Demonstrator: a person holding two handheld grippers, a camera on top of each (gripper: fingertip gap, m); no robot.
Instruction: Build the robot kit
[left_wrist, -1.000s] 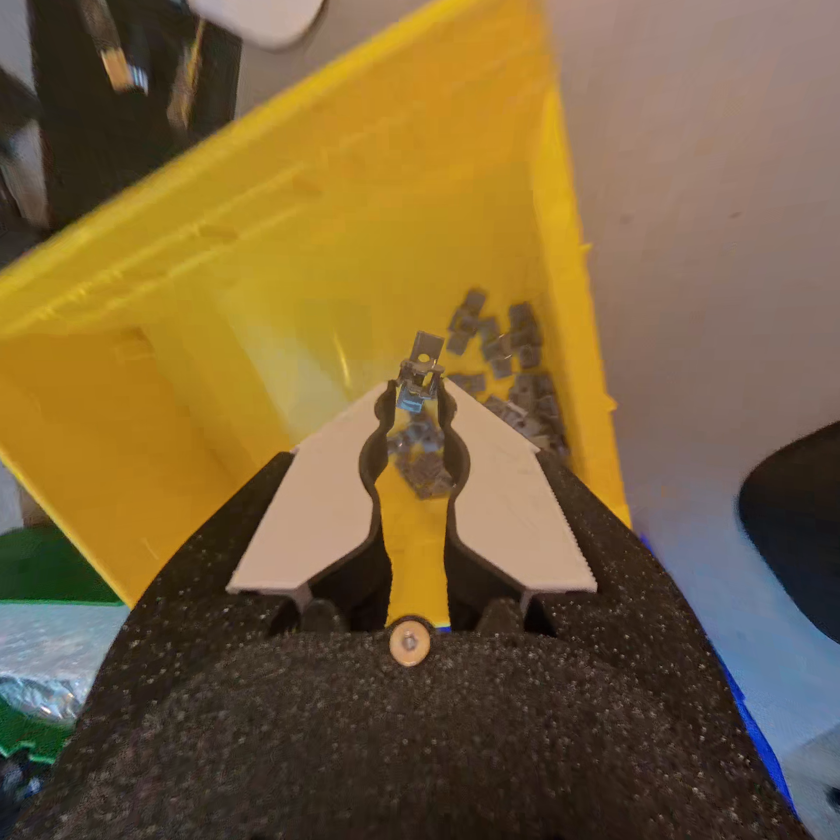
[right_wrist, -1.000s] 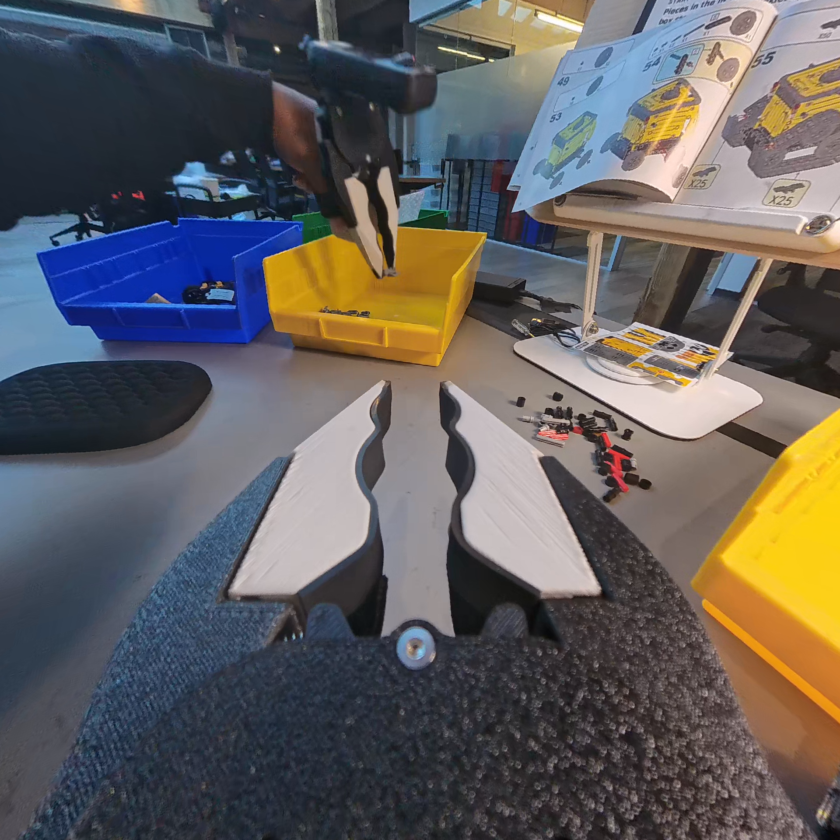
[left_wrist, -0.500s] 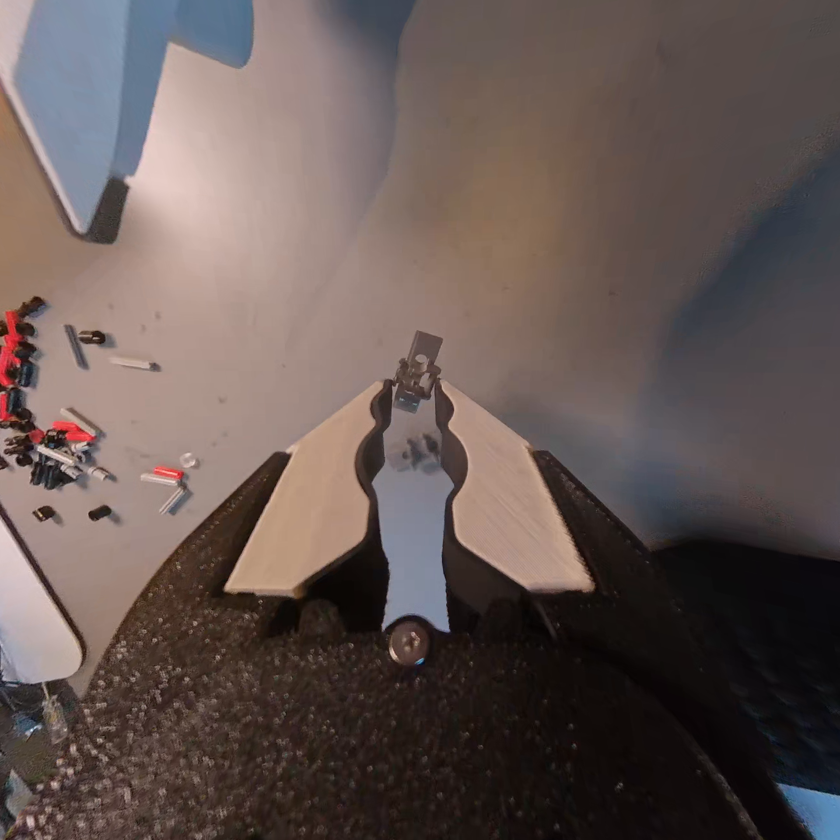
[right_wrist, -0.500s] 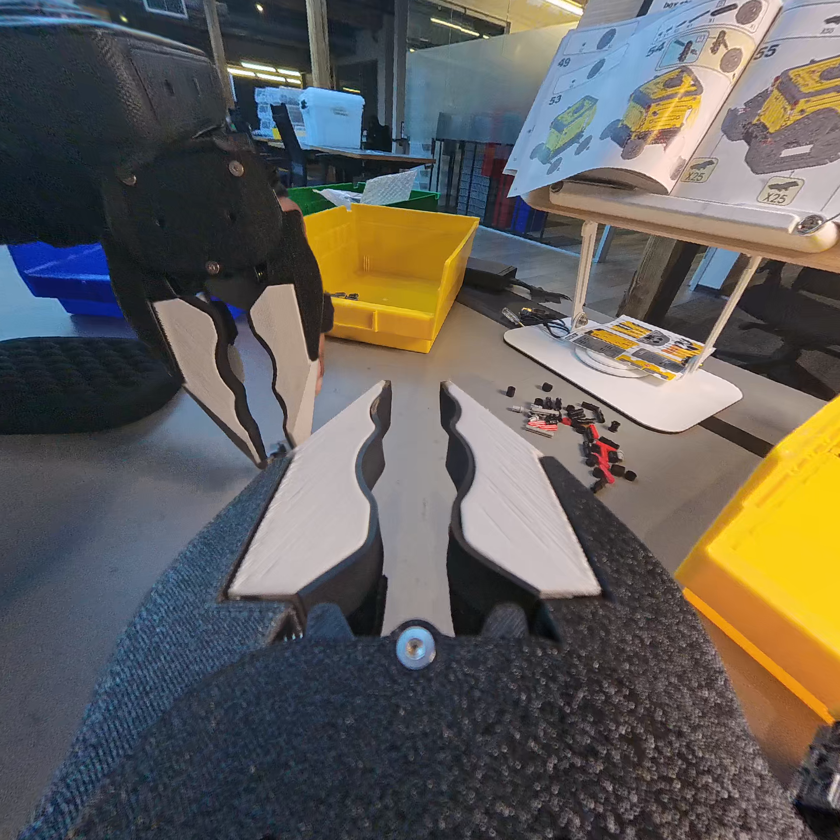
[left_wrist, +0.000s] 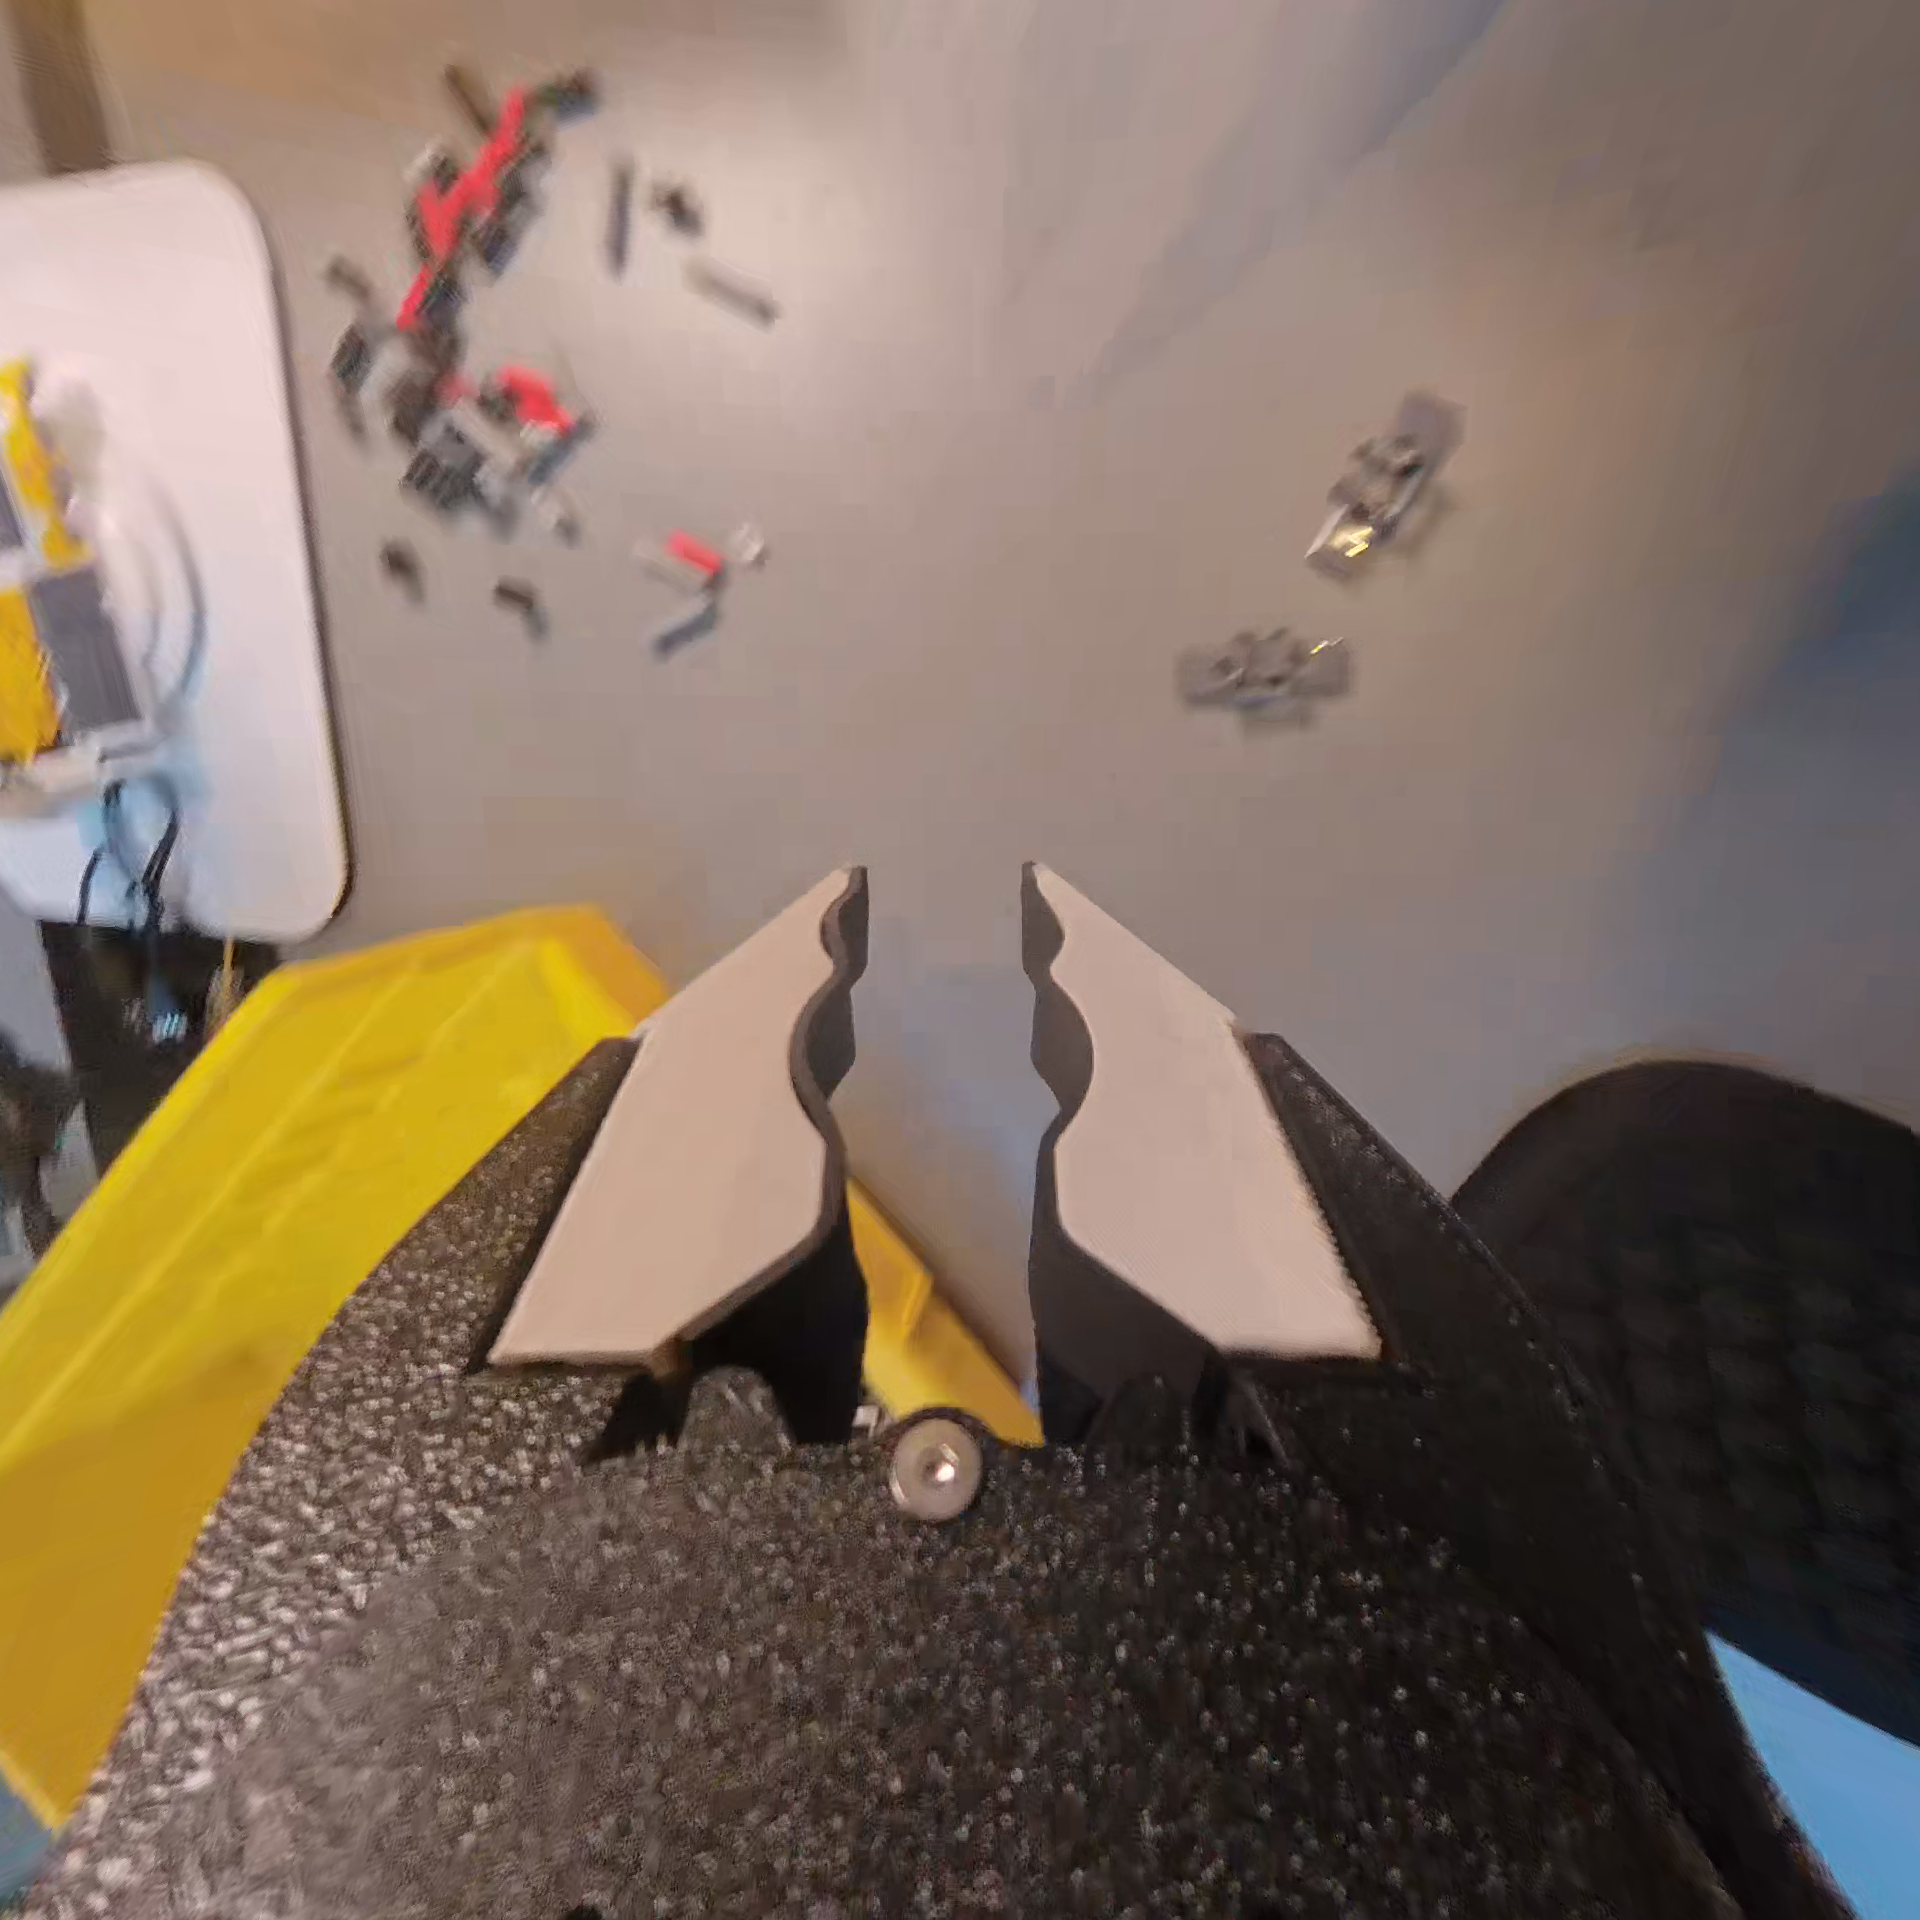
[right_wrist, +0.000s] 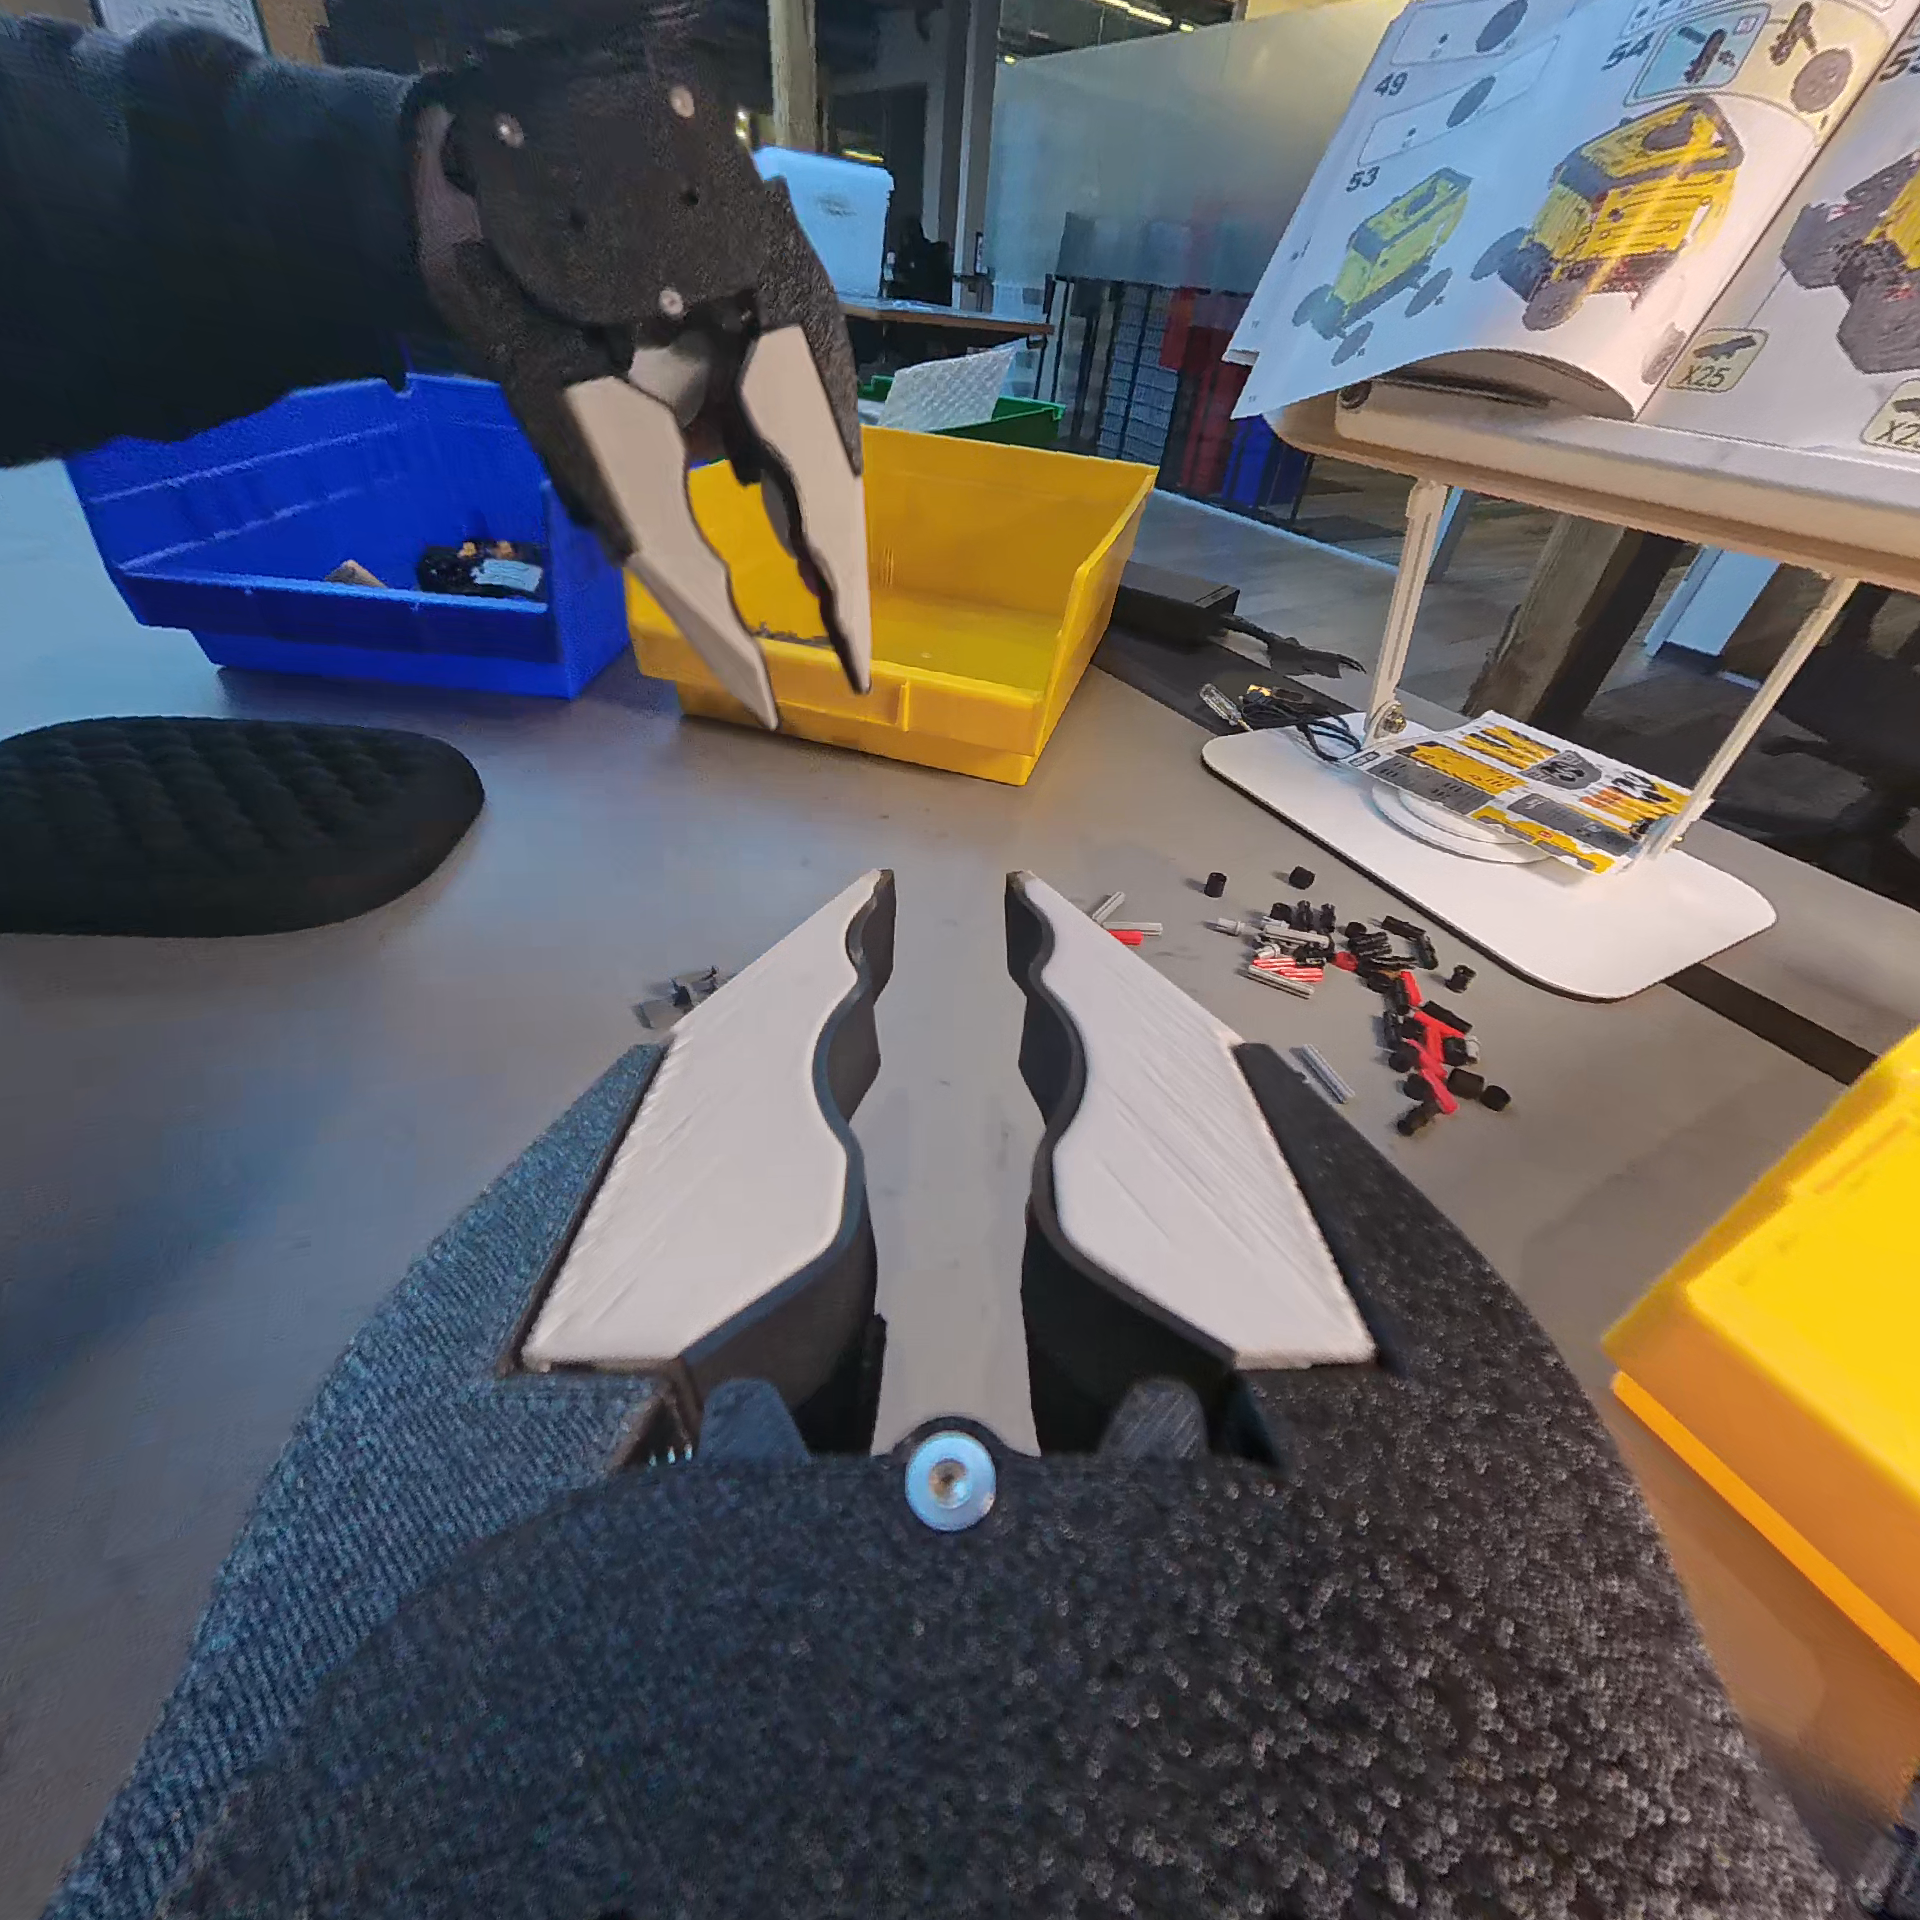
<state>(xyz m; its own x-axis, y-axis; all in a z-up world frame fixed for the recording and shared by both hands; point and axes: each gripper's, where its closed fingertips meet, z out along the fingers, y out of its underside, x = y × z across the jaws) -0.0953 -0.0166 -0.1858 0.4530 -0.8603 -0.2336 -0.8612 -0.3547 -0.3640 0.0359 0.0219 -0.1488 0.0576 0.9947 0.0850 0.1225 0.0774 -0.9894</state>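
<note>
The right tongs sit low over the grey surface, tips a little apart with nothing between them. Just left of their left finger lies a small grey part, half hidden by that finger. To the right of the tips a scatter of black and red pins spreads over the surface, with a yellow bin at the near right edge. A black pad lies at the left.

Farther off and higher, the left tongs hang in the air, pointing down, tips apart and empty, held by a dark sleeve. In the left wrist view those tongs look down on bare surface; two grey parts lie well ahead and to the right, blurred, and the pins lie ahead to the left.

Behind the left tongs stand a second yellow bin and a blue bin, side by side. At the far right a white stand carries an open booklet, with a sheet on its base.
</note>
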